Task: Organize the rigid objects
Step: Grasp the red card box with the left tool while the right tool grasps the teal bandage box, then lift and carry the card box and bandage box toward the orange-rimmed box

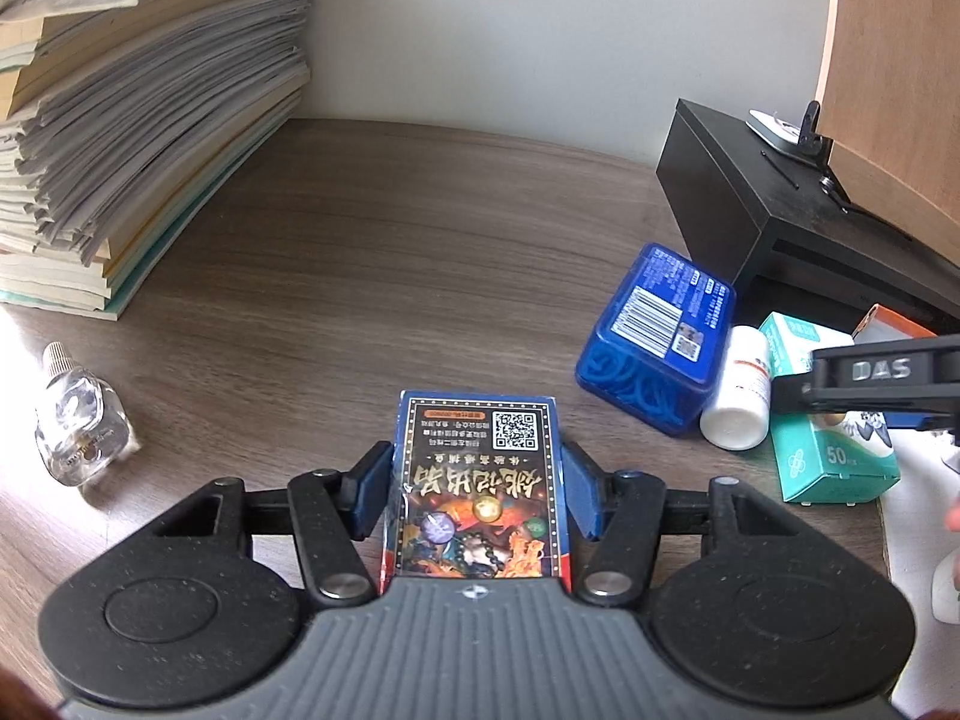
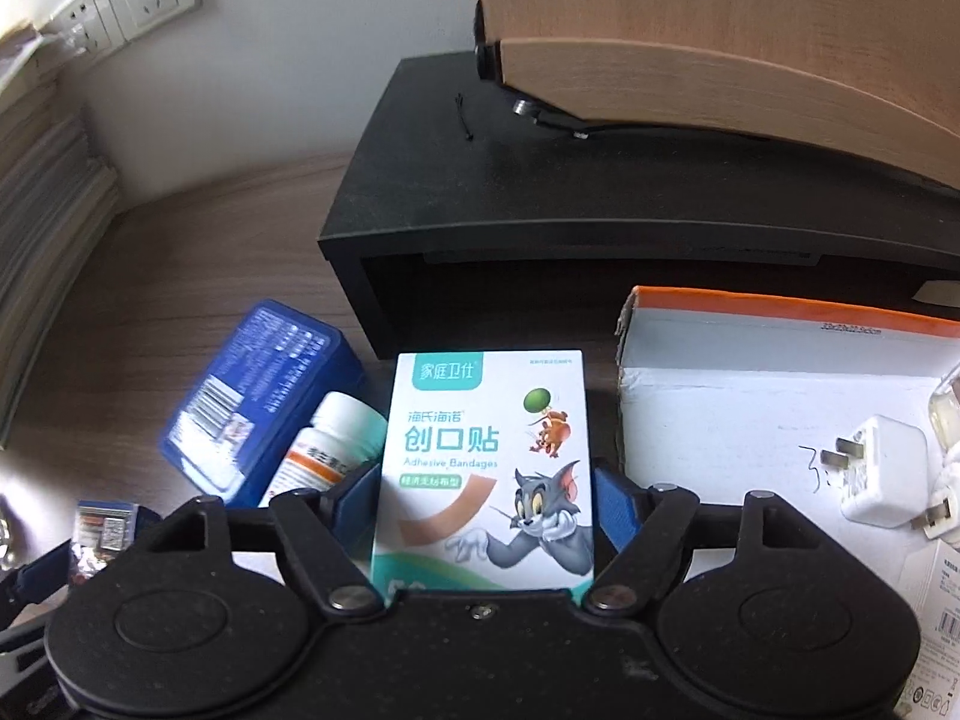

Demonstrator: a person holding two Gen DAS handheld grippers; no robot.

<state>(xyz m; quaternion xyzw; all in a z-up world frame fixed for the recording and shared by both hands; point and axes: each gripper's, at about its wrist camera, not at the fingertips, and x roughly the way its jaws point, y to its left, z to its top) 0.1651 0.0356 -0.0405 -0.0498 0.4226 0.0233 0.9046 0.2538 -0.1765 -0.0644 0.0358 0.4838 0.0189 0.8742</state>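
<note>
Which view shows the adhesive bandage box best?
The right wrist view: the adhesive bandage box fills the centre, its printed front fully readable. The left wrist view catches only its teal side at the right edge, partly behind the right gripper.

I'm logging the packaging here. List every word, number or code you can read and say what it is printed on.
"DAS": right gripper.
"Adhesive Bandages", "创口贴", "家庭卫仕", "海氏海诺": bandage box.
"50": same box's teal side, left wrist view.
QR code, large mirrored Chinese title, not readable with confidence: card box in the left gripper.
Barcode and fine print, too small: blue tin.
Label blurred: white pill bottle.
Small line of figures, too small: white carton.
</note>
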